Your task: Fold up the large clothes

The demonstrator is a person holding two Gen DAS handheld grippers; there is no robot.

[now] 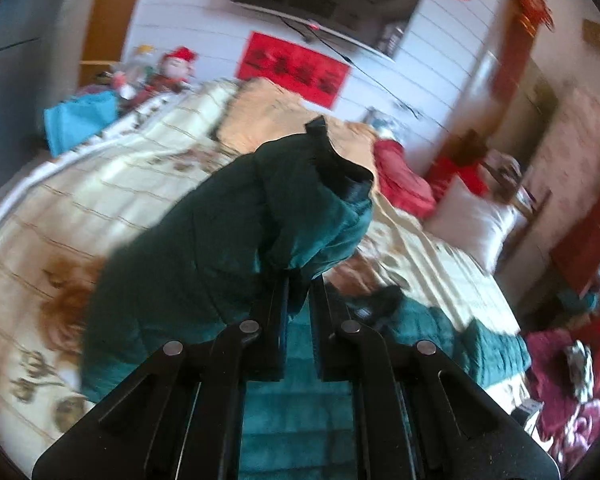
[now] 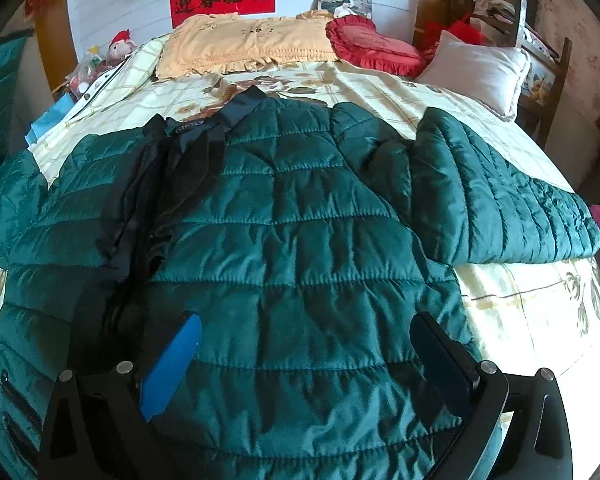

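Green quilted jacket point(image 2: 300, 216) lies spread front-up on the bed point(image 2: 520, 300), black lining and collar showing at the open zip on the left of the right wrist view. One sleeve point(image 2: 500, 192) lies out flat to the right on the cream floral bedspread.

Left gripper point(image 1: 298, 280): fingers clenched on a fold of the jacket's green fabric, which hangs bunched in front of the camera above the bed, black collar edge at top. View is blurred.

Right gripper point(image 2: 304, 344): fingers released, spread wide, blue pad point(image 2: 172, 368) on the left finger, hovering over the lower part of the jacket; contact with fabric unclear.

Yellow pillow point(image 2: 244, 44), red cushion point(image 2: 372, 46) and white pillow point(image 2: 476, 68) at the bed head.
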